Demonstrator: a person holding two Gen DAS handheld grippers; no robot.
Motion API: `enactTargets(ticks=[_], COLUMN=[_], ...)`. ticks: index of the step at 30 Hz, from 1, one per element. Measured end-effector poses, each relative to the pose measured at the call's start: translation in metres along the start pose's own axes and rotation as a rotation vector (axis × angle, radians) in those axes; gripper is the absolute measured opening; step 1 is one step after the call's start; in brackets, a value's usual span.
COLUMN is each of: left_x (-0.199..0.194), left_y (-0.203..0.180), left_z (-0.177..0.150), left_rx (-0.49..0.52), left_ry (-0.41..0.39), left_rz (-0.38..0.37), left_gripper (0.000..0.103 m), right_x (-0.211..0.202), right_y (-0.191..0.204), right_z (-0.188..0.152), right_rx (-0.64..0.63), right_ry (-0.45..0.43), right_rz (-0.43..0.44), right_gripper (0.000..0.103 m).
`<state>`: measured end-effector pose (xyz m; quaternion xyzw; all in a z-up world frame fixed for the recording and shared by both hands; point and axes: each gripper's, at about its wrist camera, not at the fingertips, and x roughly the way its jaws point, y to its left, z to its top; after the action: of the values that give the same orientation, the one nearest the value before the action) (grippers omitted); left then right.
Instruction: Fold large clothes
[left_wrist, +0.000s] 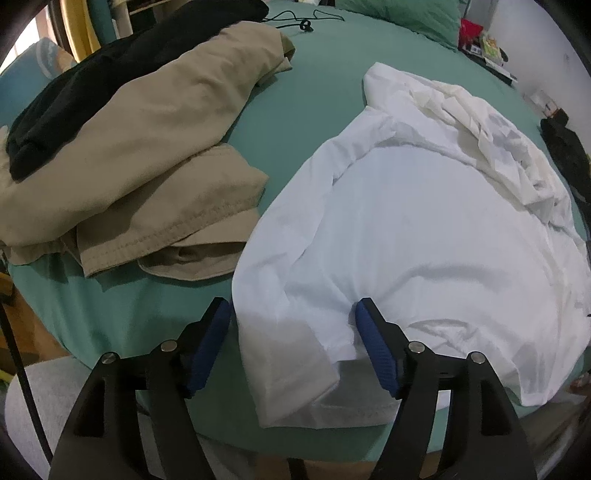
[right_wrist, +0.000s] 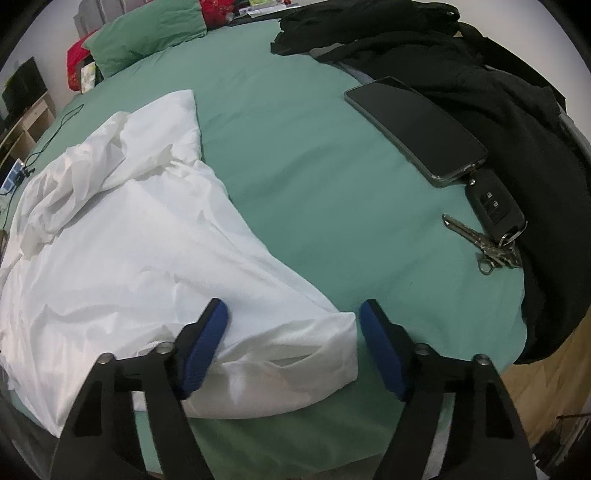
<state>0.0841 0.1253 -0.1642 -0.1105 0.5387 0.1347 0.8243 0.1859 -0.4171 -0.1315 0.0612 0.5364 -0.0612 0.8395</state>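
Your left gripper (left_wrist: 293, 325) has its fingers spread wide over the near hem of the white shirt (left_wrist: 424, 236), nothing pinched. Right gripper (right_wrist: 293, 325) likewise spread, straddling the shirt's other near corner. Shirt lies rumpled on the green bed (right_wrist: 314, 177); phone (right_wrist: 415, 127) & keys (right_wrist: 487, 236) to its right, tan trousers (left_wrist: 140, 155) to its left.

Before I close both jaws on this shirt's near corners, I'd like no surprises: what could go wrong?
1. The white shirt is bunched at its far end, so lifting may tangle it further.
2. Swinging it right could sweep the phone and keys off the bed.
3. The left sleeve overhangs the edge and may slip.
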Motion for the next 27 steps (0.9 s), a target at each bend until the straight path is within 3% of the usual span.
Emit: enactTargets(ticks=[2, 7, 8, 11, 13, 14, 22, 27], left_x=[-0.001, -0.003, -0.004, -0.009, -0.013, -0.015, -0.06, -0.092], left_y=[-0.002, -0.006, -0.007, -0.008, -0.006, -0.004, -0.01, 0.0], left_z=[-0.002, -0.007, -0.008, -0.011, -0.013, -0.014, -0.01, 0.001], left_rx=[0.003, 0.027, 0.034, 0.046, 0.044, 0.034, 0.112, 0.102], left_ry=[0.007, 0.021, 0.019, 0.016, 0.017, 0.021, -0.085, -0.133], left_rz=[0.001, -0.021, -0.024, -0.053, -0.078, -0.11, -0.121, -0.167], left_gripper=[0.074, 0.073, 0.071, 0.044, 0.013, 0.007, 0.006, 0.006], right_x=[-0.001, -0.001, -0.001, -0.003, -0.006, -0.009, -0.047, -0.069], right_y=[0.002, 0.013, 0.017, 0.024, 0.026, 0.025, 0.005, -0.008], right_z=[-0.001, -0.004, -0.005, -0.005, -0.004, -0.004, 0.007, 0.006], right_rx=[-0.011, -0.059, -0.075, -0.093, -0.089, -0.085, 0.006, 0.039], right_ry=[0.001, 0.008, 0.011, 0.013, 0.004, -0.006, -0.136, -0.173], right_rz=[0.009, 0.06, 0.071, 0.12, 0.161, 0.177, 0.207, 0.225], right_gripper=[0.057, 0.012, 0.009, 0.006, 0.005, 0.005, 0.005, 0.004])
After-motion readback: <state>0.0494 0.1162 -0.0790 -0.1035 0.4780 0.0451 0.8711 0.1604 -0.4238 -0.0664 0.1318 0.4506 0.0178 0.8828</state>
